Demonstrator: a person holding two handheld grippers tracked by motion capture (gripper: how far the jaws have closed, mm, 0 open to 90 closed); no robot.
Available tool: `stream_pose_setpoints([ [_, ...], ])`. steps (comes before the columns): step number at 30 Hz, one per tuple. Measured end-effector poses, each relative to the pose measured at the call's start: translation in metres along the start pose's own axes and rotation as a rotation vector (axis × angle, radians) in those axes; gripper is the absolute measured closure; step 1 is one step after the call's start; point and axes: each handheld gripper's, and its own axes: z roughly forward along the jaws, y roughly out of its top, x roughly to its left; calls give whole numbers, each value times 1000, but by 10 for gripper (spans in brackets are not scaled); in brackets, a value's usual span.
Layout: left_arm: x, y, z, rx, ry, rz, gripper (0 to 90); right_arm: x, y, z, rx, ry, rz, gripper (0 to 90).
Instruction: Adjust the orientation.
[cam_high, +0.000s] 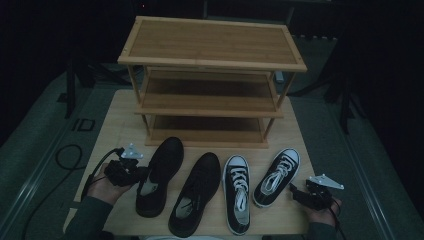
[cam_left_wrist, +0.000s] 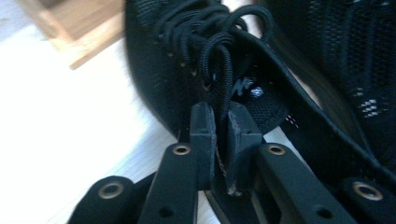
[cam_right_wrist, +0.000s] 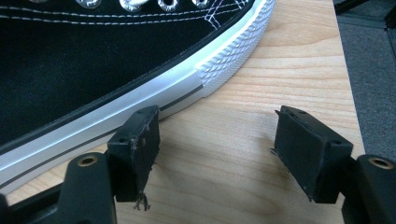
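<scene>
Four shoes lie in a row on the wooden table. At the left is a black lace-up shoe, and my left gripper is at its left side. In the left gripper view the jaws stand nearly together, pinching the collar edge of this shoe below its laces. A second black shoe lies beside it. To the right are two black-and-white sneakers. My right gripper rests open just right of the rightmost sneaker; its jaws are apart beside the white sole, with bare wood between them.
A three-tier bamboo shoe rack stands at the back of the table, its shelves bare. The table's right edge is close to my right gripper. A cable loops on the floor at the left.
</scene>
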Motion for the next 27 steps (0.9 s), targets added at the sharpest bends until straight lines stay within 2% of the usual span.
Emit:
stream_pose_setpoints([
  [2, 4, -1, -1, 6, 45, -11, 861, 0, 0, 0, 0, 0, 0, 305],
  [3, 6, -1, -2, 10, 51, -21, 862, 0, 0, 0, 0, 0, 0, 305],
  [5, 10, -1, -2, 15, 45, -23, 859, 0, 0, 0, 0, 0, 0, 305],
  [12, 14, 6, 10, 46, 15, 11, 819, 0, 0, 0, 0, 0, 0, 305],
  [17, 13, 14, 24, 84, 31, 33, 800, 0, 0, 0, 0, 1, 0, 305],
  [19, 13, 14, 24, 84, 31, 33, 796, 0, 0, 0, 0, 1, 0, 305],
  [20, 15, 16, 29, 90, 30, 31, 823, 0, 0, 0, 0, 2, -1, 305],
  [22, 16, 16, 28, 88, 33, 27, 871, 0, 0, 0, 0, 2, -1, 305],
  [24, 16, 16, 27, 85, 37, 16, 876, 0, 0, 0, 0, 2, 0, 305],
  [25, 18, 16, 25, 71, 18, -1, 877, 0, 0, 0, 0, 2, -1, 305],
  [27, 19, 17, 24, 56, 7, -13, 880, 0, 0, 0, 0, 2, 0, 305],
])
